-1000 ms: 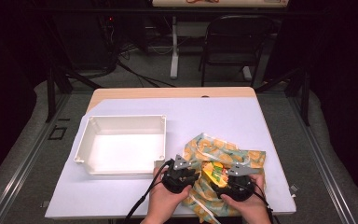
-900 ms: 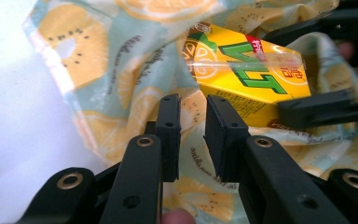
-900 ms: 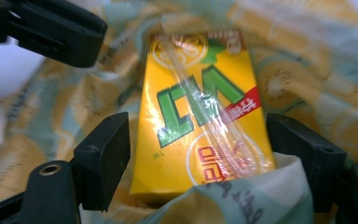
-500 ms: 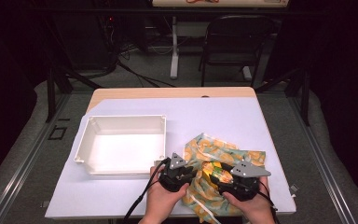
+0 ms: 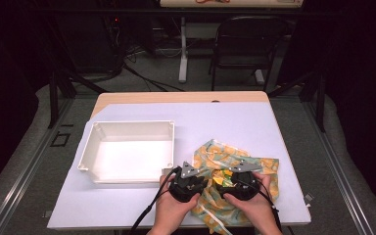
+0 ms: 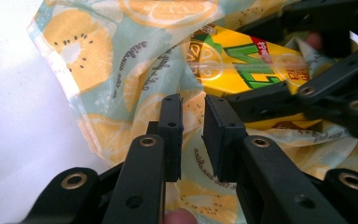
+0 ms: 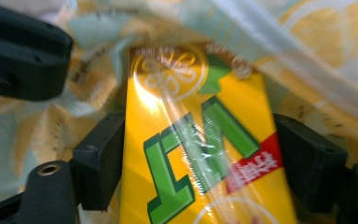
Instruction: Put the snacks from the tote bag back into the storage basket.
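Note:
A fruit-print bag (image 5: 225, 154) lies crumpled at the table's front right. My left gripper (image 5: 188, 183) sits at its left edge. In the left gripper view the jaws (image 6: 193, 135) stand almost together with bag fabric (image 6: 121, 70) pinched in the narrow gap. My right gripper (image 5: 237, 183) is just to the right, reaching into the bag's mouth. Its jaws (image 7: 198, 140) press on both sides of a yellow drink carton (image 7: 200, 140) with green lettering. From the left gripper view the carton (image 6: 242, 70) lies tilted in the bag opening, held by the right gripper's fingers (image 6: 270, 100).
An empty white tray (image 5: 132, 122) stands on the white table (image 5: 225, 117), left of the bag and beside my left gripper. A black folding chair (image 5: 247, 44) and cables sit on the floor beyond the far edge.
My right gripper has shifted a little to the left, closer to my left gripper, and dipped lower over the bag. The left gripper has stayed put.

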`<state>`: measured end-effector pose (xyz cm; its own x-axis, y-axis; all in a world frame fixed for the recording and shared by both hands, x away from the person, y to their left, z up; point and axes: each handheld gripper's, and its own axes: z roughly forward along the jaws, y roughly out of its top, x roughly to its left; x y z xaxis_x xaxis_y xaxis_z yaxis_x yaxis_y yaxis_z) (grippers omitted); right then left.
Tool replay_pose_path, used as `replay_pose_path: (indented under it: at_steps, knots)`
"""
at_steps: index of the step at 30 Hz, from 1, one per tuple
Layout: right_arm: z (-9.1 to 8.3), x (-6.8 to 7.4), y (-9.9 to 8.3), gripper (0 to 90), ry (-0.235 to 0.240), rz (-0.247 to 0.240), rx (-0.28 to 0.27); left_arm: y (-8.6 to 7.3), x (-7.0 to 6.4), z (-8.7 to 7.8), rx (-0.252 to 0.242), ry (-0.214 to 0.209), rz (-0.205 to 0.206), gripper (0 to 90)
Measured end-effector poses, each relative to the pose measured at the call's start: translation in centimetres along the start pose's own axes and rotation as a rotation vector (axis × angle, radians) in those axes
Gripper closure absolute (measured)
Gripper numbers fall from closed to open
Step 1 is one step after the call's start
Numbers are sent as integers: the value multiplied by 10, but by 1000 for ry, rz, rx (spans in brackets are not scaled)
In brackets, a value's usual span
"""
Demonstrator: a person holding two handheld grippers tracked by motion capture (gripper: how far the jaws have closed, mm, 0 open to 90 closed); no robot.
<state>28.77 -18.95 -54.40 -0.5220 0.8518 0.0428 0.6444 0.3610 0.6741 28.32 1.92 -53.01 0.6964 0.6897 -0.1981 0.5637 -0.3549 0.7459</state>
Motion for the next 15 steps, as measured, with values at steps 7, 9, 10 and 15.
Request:
replay_pose_path:
  at_steps: [7,9,10,15]
  knots:
    - [3,1,2,223,-21,-22,58,-2,2,1,12,-1,-6,774]
    - [4,0,2,226,-14,-21,62,-2,2,1,12,0,-3,775]
    - [4,0,2,227,-8,-15,63,-2,2,0,12,2,-4,776]
    - [6,-7,1,216,42,22,95,-2,3,0,14,-2,-1,779]
